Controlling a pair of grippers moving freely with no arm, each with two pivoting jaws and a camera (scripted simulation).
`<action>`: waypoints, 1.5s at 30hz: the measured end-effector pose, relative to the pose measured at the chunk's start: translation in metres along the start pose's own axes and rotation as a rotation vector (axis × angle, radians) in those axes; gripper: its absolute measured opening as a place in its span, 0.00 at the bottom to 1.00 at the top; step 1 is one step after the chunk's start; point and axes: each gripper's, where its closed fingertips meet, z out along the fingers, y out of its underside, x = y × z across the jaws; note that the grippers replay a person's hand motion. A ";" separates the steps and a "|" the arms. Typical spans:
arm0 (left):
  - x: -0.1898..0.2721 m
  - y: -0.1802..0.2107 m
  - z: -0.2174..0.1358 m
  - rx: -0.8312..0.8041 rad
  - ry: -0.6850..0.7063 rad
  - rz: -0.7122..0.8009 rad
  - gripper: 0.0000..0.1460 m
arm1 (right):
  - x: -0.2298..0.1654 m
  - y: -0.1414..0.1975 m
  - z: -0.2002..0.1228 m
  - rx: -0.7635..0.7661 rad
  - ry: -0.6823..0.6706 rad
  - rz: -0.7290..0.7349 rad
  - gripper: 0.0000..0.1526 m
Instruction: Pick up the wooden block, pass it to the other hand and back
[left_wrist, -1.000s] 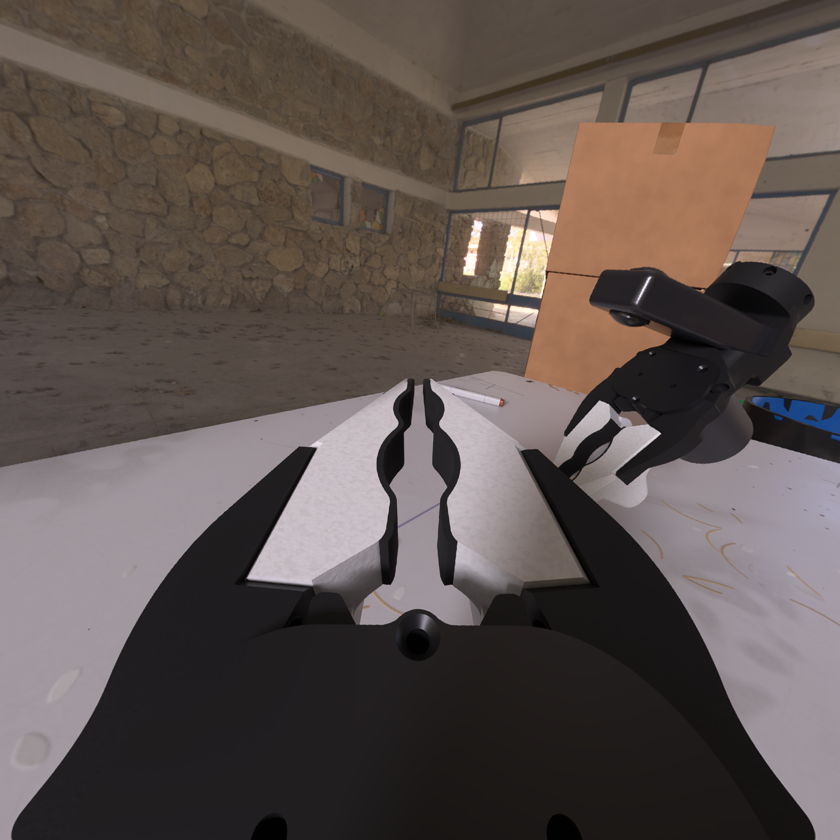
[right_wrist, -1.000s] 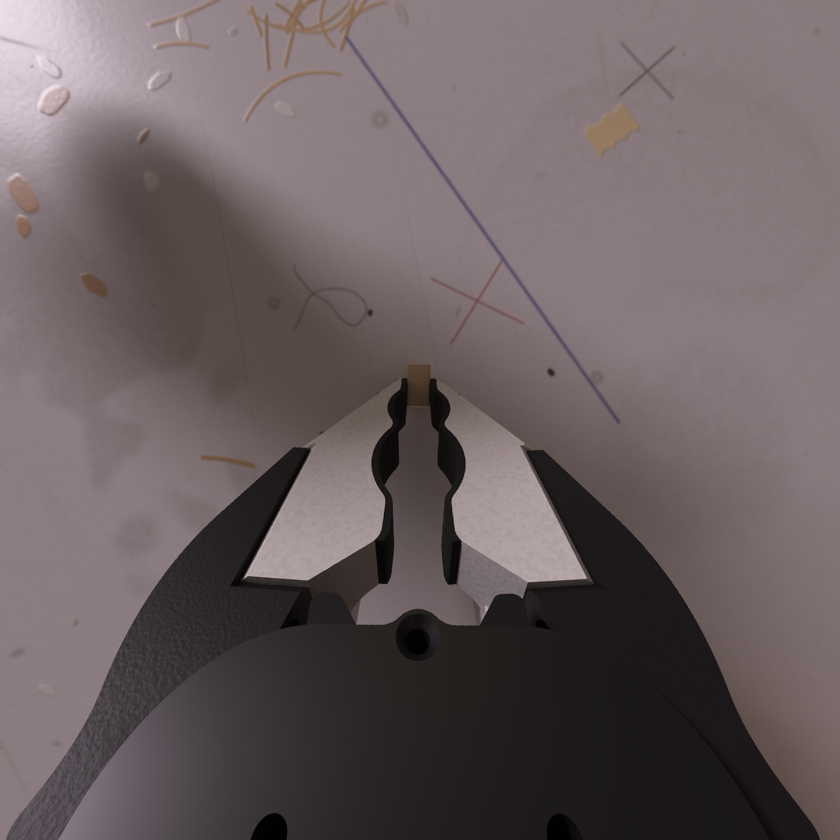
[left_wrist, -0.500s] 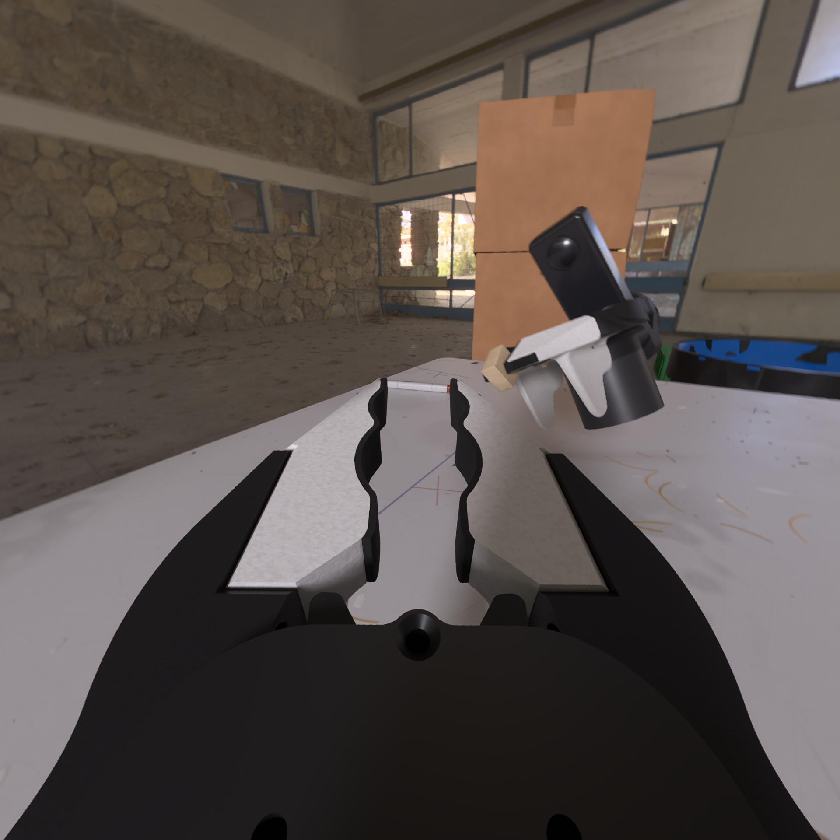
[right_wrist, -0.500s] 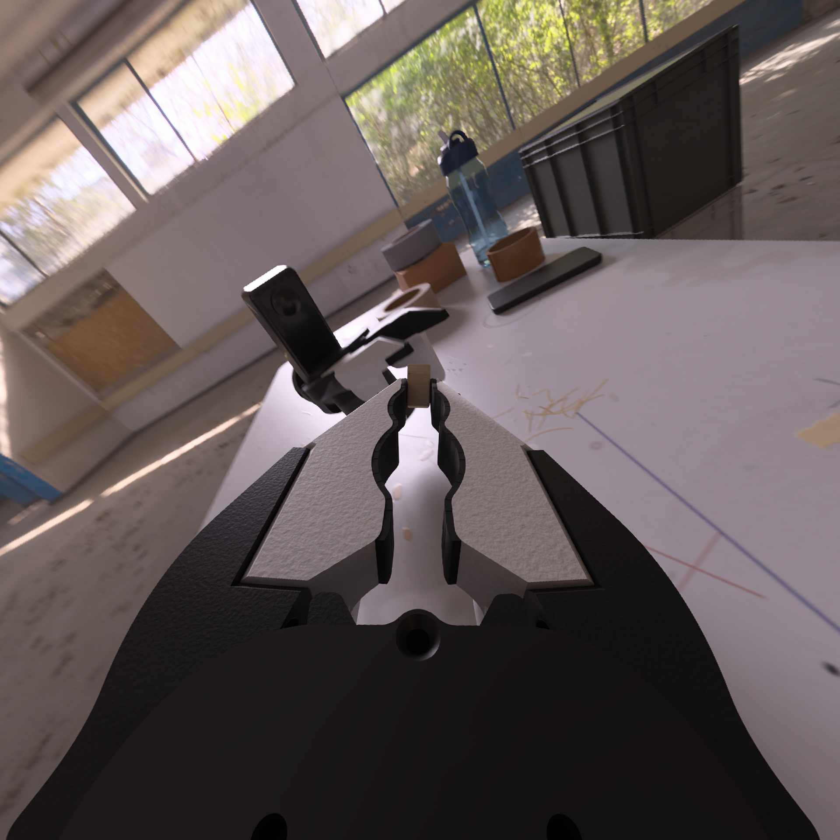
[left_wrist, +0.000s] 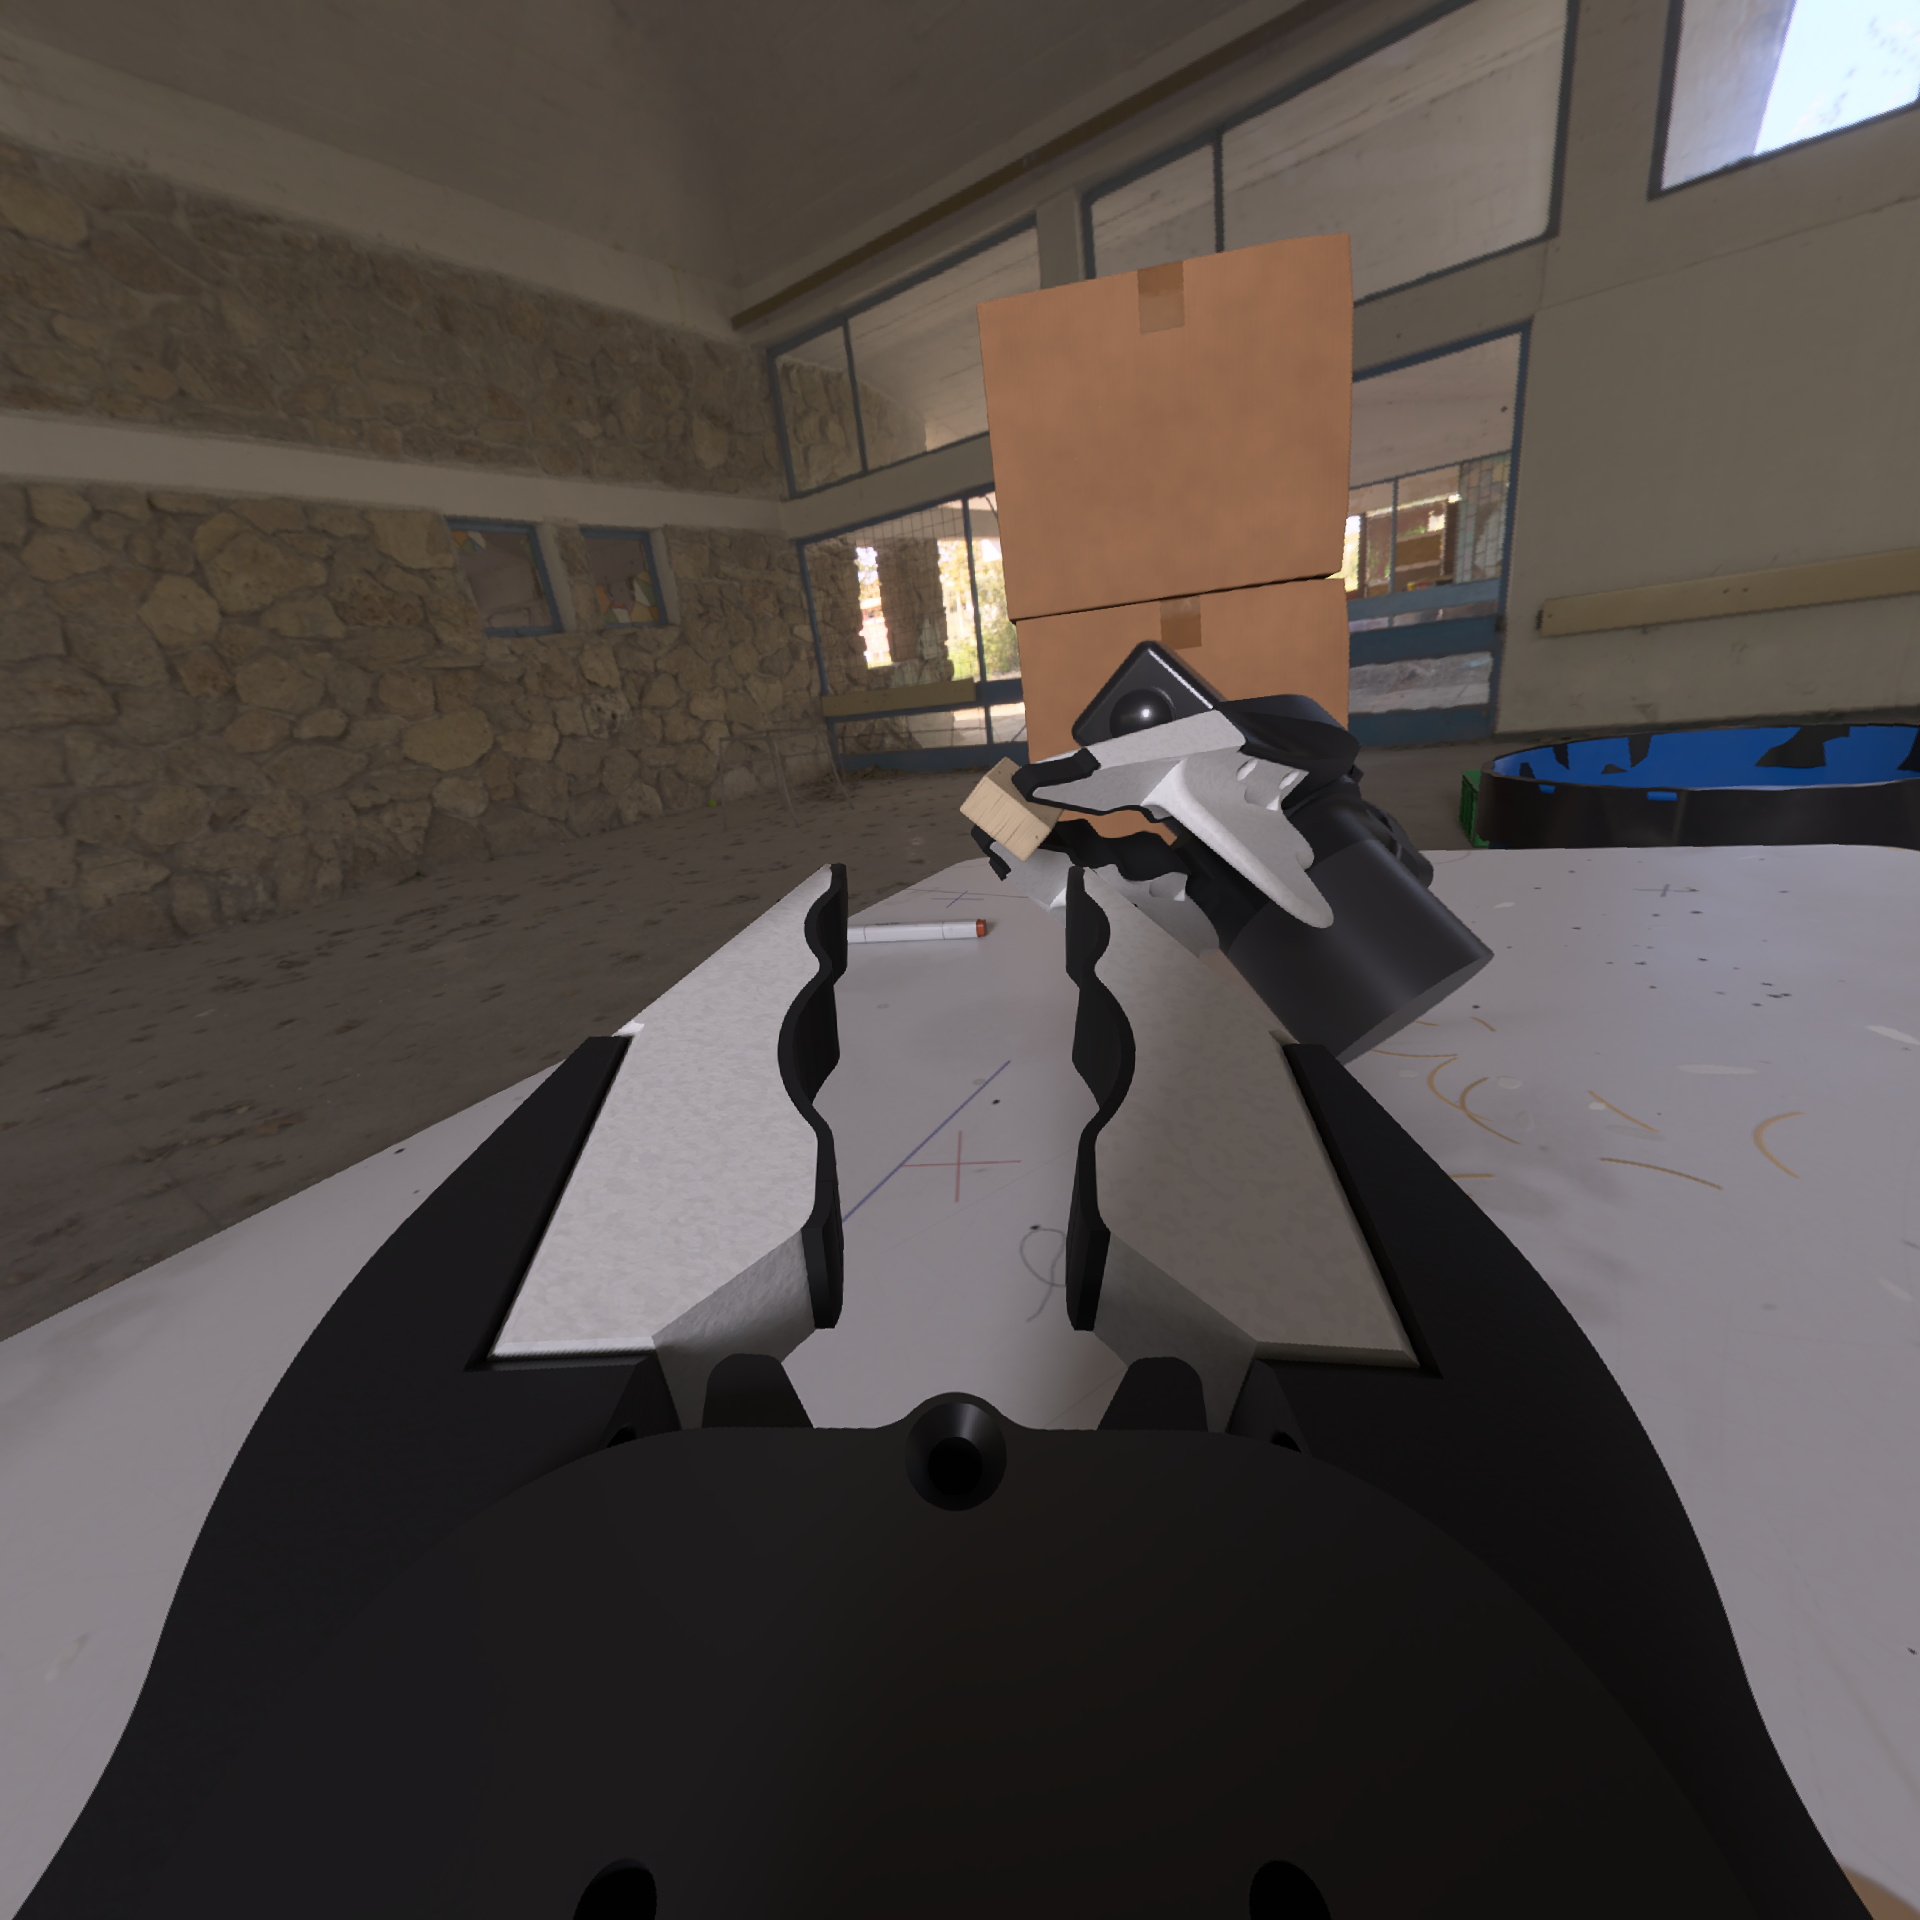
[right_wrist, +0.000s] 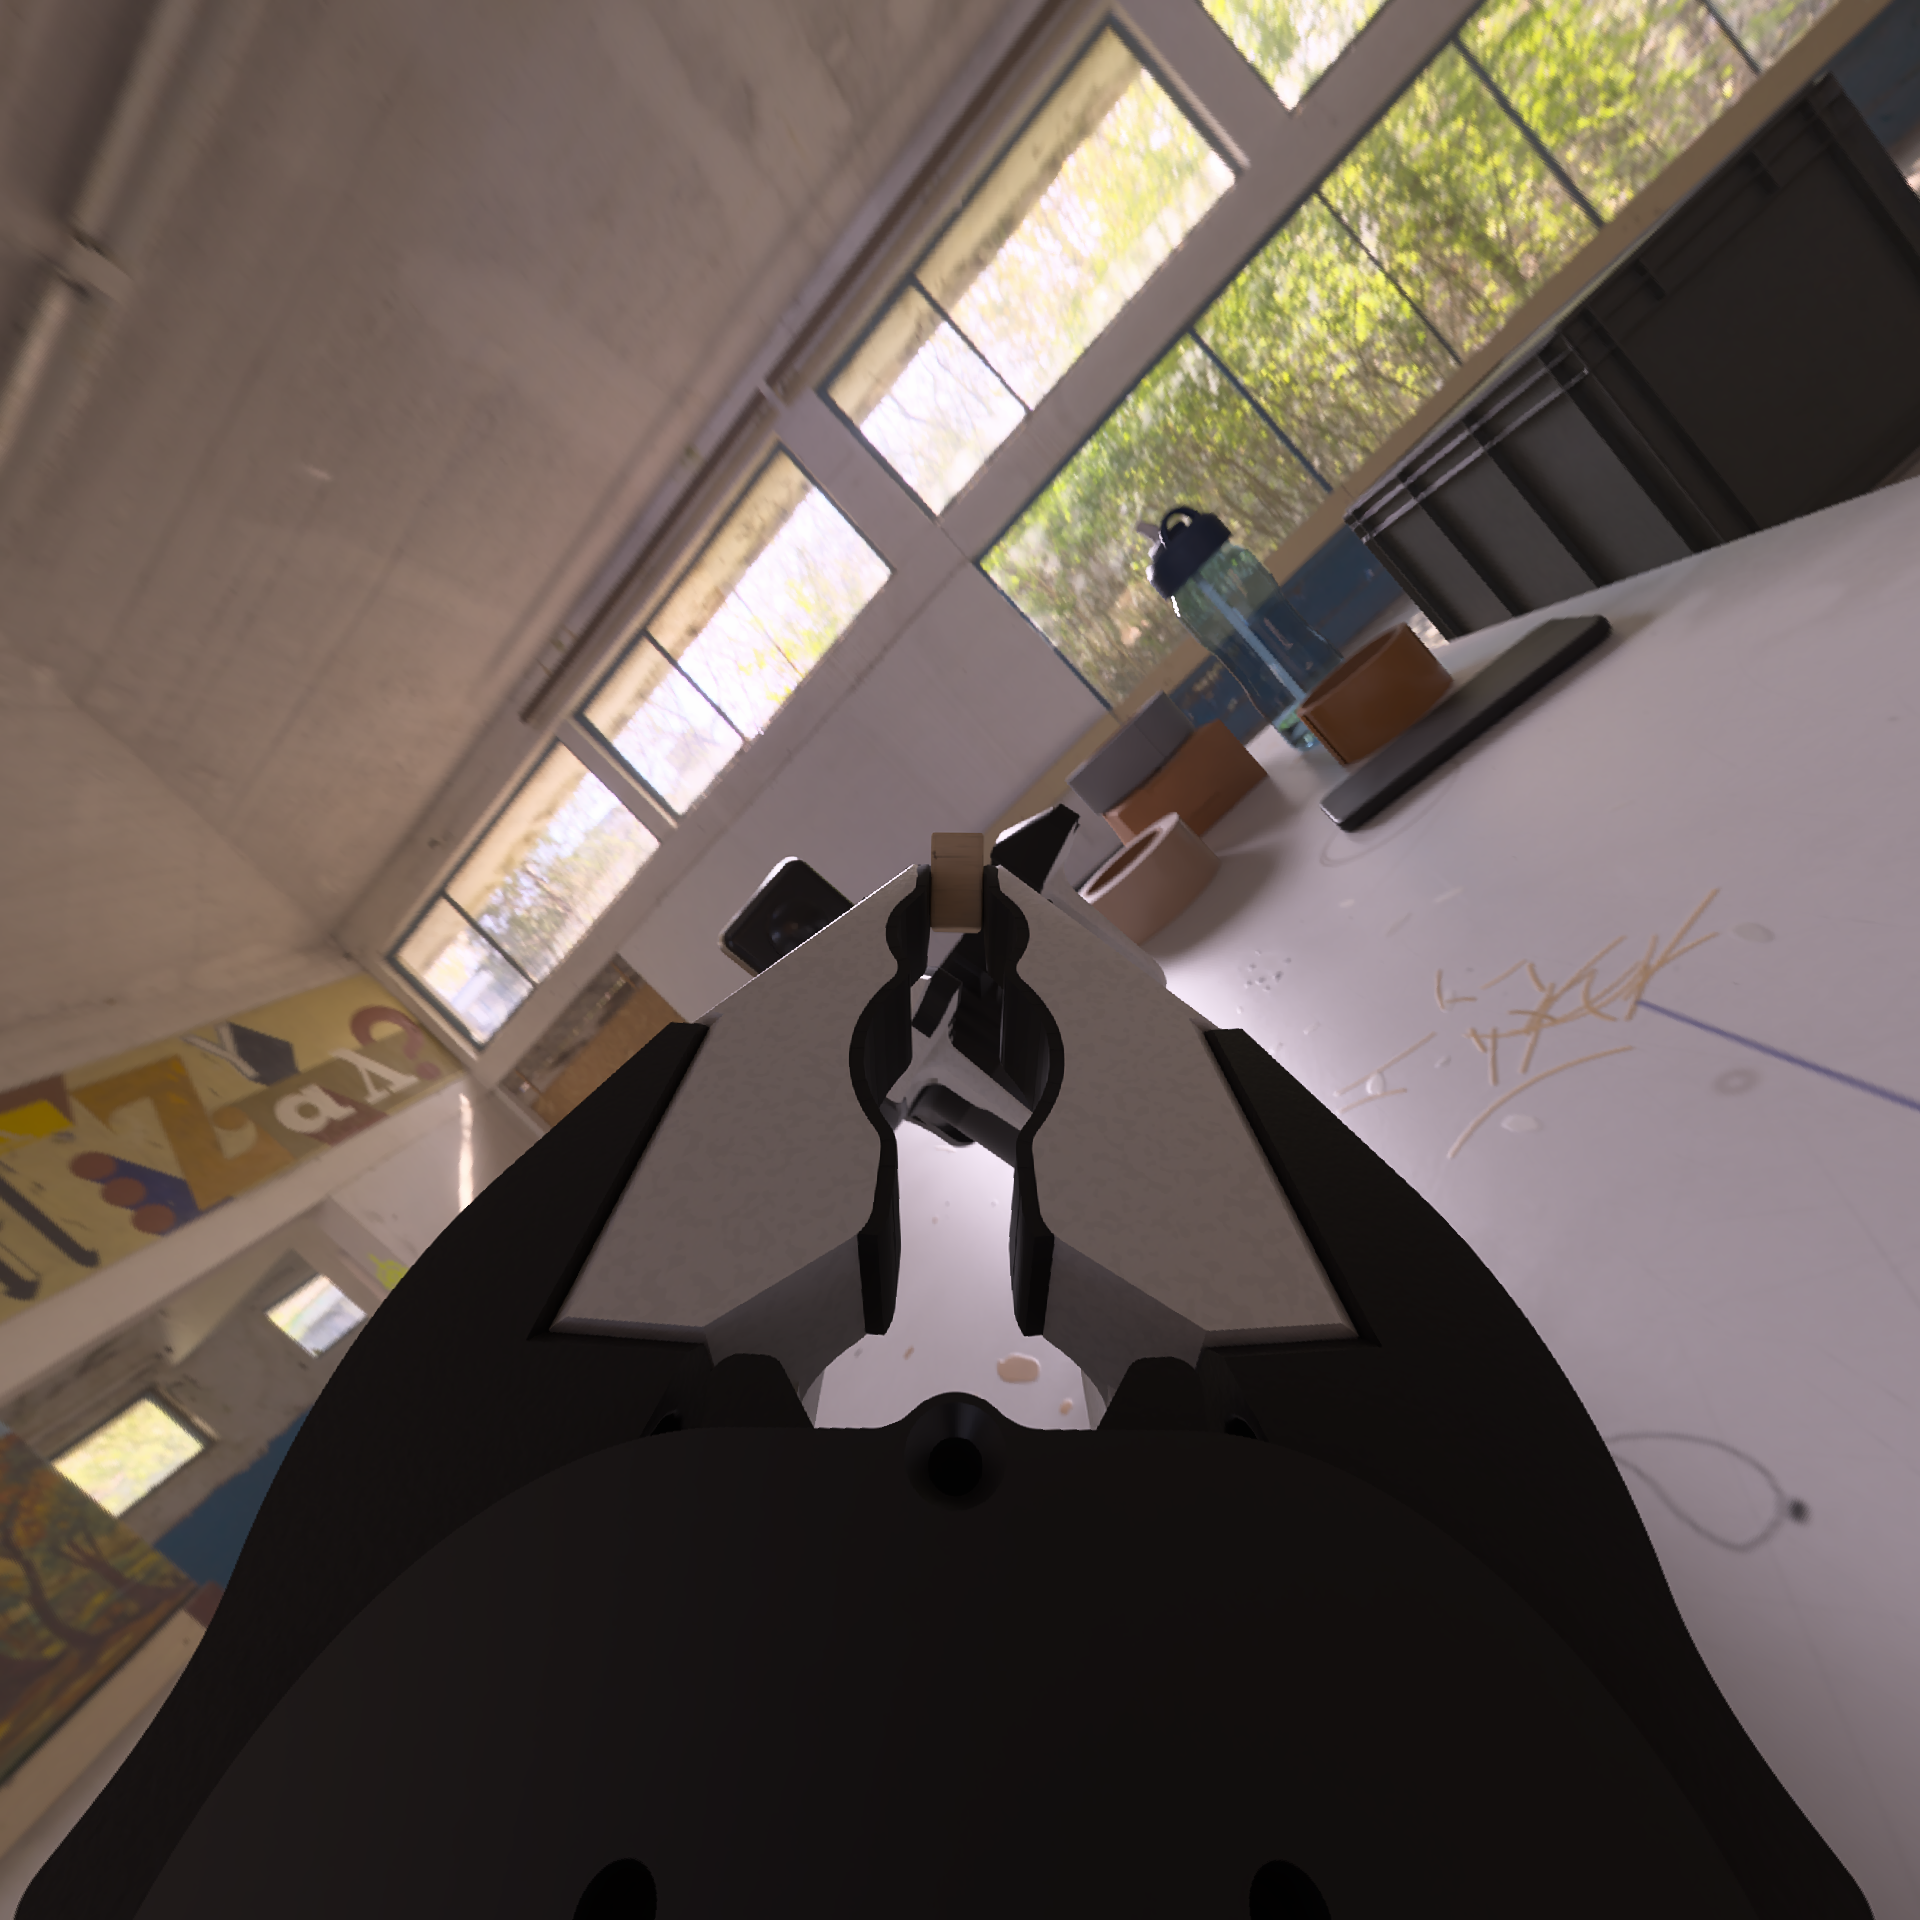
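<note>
While the right gripper (right_wrist: 956, 883) clamps the wooden block (right_wrist: 955, 878) at its very fingertips, most of the block juts out past them, presumably so the other gripper has free faces to take. The block is held in the air above the white tabletop (left_wrist: 1662, 1039), clear of the surface. The left gripper (left_wrist: 951, 894) has its jaws apart and empty, levelled at the block, which sits just beyond its right fingertip and slightly higher; judged as lining up for the first hand-over.

Count: one block, two grippers. One marker (left_wrist: 914, 930) near the far edge. Two stacked cardboard boxes (left_wrist: 1164, 436) past that edge. One water bottle (right_wrist: 1236, 623), one dark flat slab (right_wrist: 1465, 717), and one tape roll (right_wrist: 1148, 878) toward the opposite edge.
</note>
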 end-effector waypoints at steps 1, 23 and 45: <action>0.000 0.000 0.000 0.003 0.001 -0.001 0.29 | -0.001 -0.001 0.000 0.020 -0.015 0.009 0.06; 0.009 0.002 0.002 -0.019 -0.081 0.341 0.14 | 0.001 0.018 0.012 -0.076 -0.009 0.075 0.06; 0.003 0.005 -0.003 -0.054 -0.099 0.382 0.13 | 0.017 0.015 -0.011 -0.346 0.172 -0.317 0.24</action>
